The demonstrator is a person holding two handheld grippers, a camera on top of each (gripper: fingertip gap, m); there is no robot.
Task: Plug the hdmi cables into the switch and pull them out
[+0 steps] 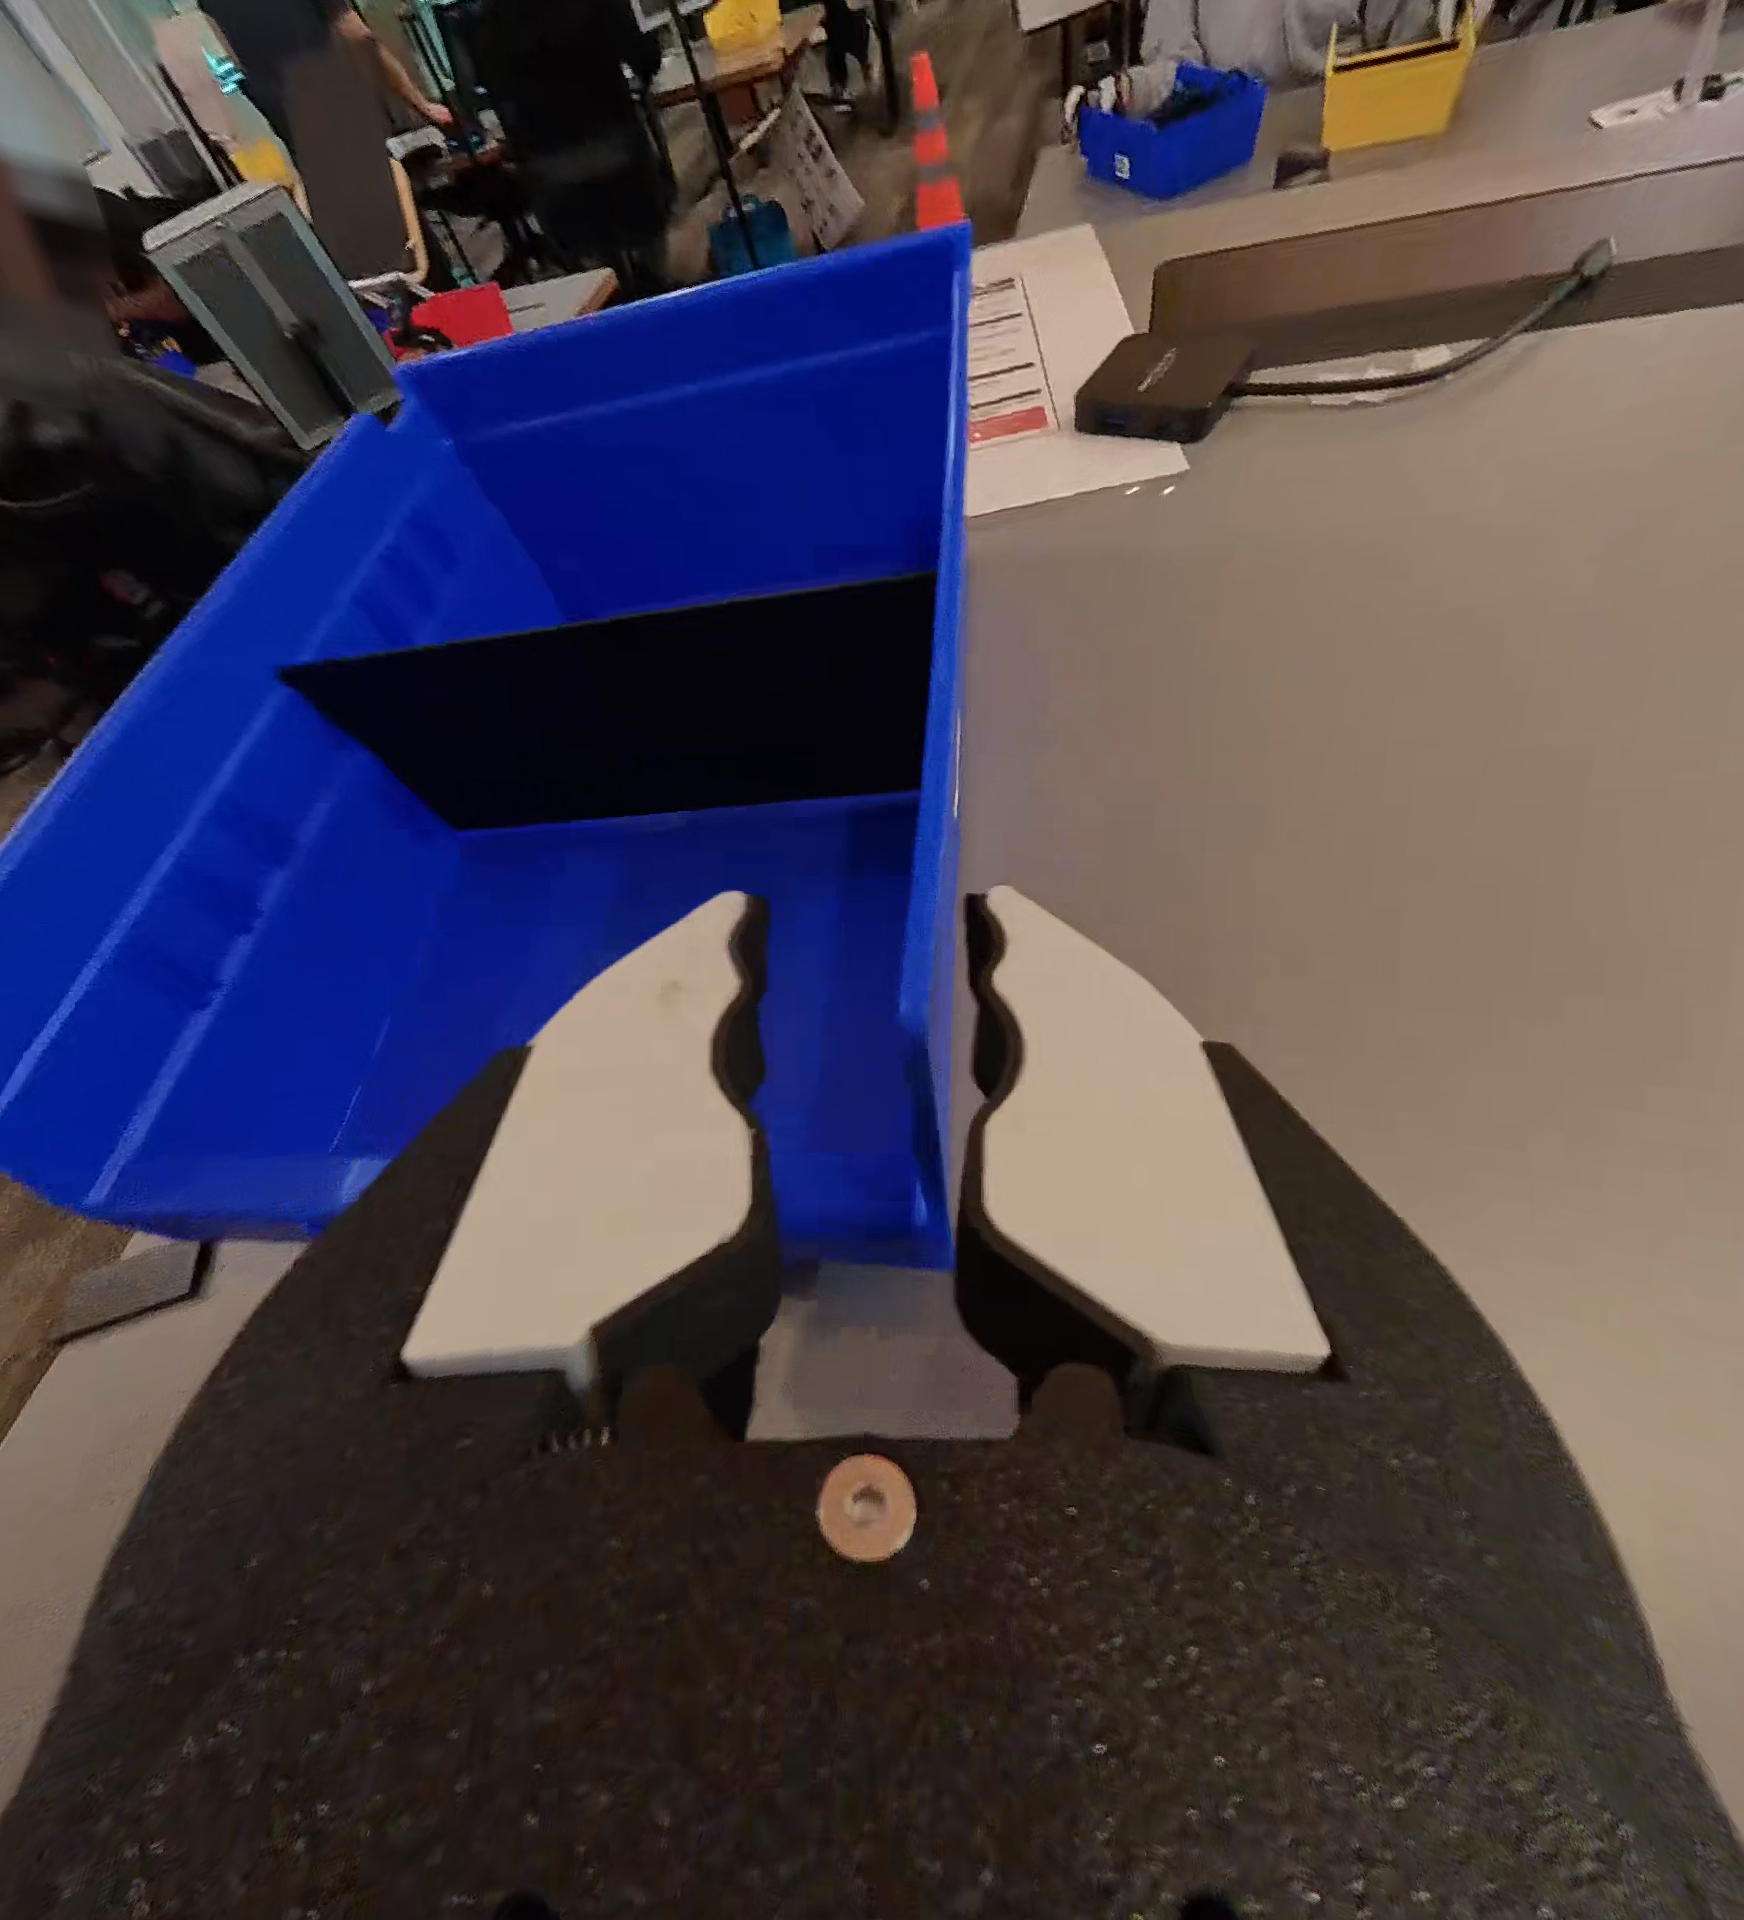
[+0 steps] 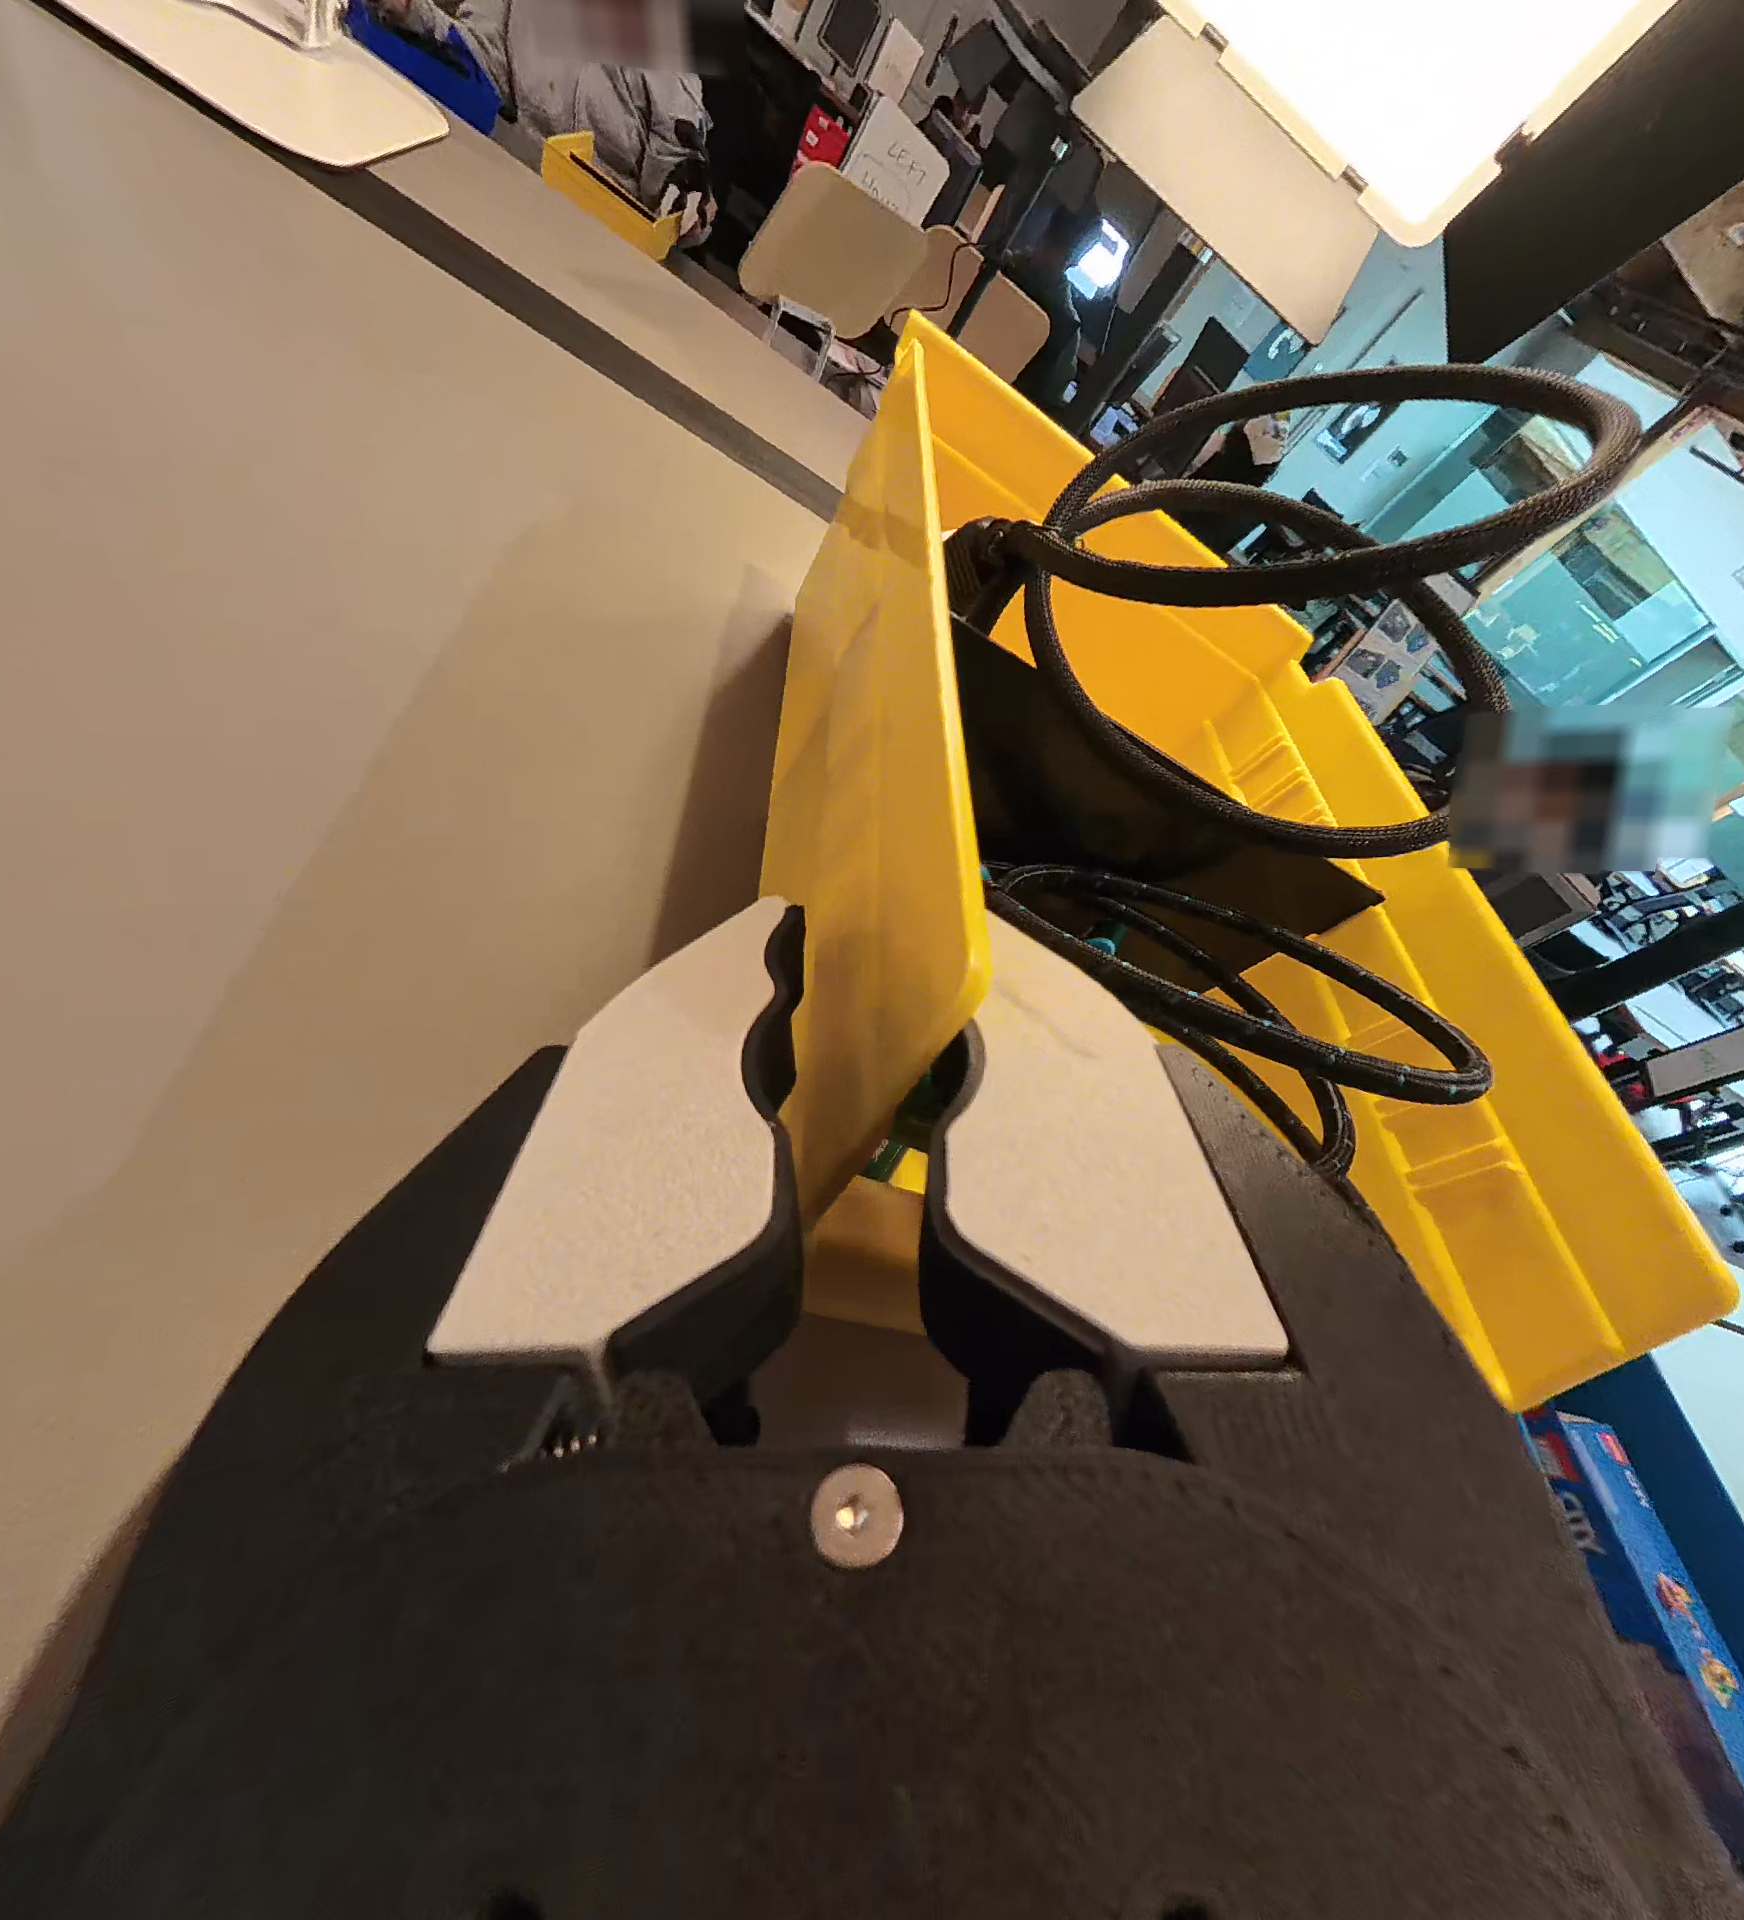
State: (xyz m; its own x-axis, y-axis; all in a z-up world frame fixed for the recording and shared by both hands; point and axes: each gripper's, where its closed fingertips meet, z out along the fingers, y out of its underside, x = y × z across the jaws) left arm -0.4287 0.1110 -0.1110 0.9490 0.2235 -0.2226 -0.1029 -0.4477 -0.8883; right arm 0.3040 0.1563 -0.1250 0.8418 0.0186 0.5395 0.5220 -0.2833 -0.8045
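In the left wrist view a blue bin [image 1: 639, 468] with a black divider [image 1: 639, 717] stands at the left edge of the grey table [image 1: 1367, 831]. My left gripper [image 1: 868, 904] is open and straddles the bin's right wall [image 1: 941, 727]. One finger is inside the bin and apart from the wall; the other is outside, close to it. In the right wrist view my right gripper [image 2: 894, 935] straddles the near wall [image 2: 878, 779] of a yellow bin [image 2: 1419, 1091] that holds coiled black braided cables [image 2: 1263, 997]. A gap shows between the wall and the inner pad, so the gripper is open.
A black hub with a cable [image 1: 1159, 390] and a printed sheet [image 1: 1044, 416] lie behind the blue bin. Farther back are another blue bin [image 1: 1174, 130], a yellow bin [image 1: 1393, 88] and an orange cone [image 1: 935, 145]. A white flat base [image 2: 307, 83] sits far off.
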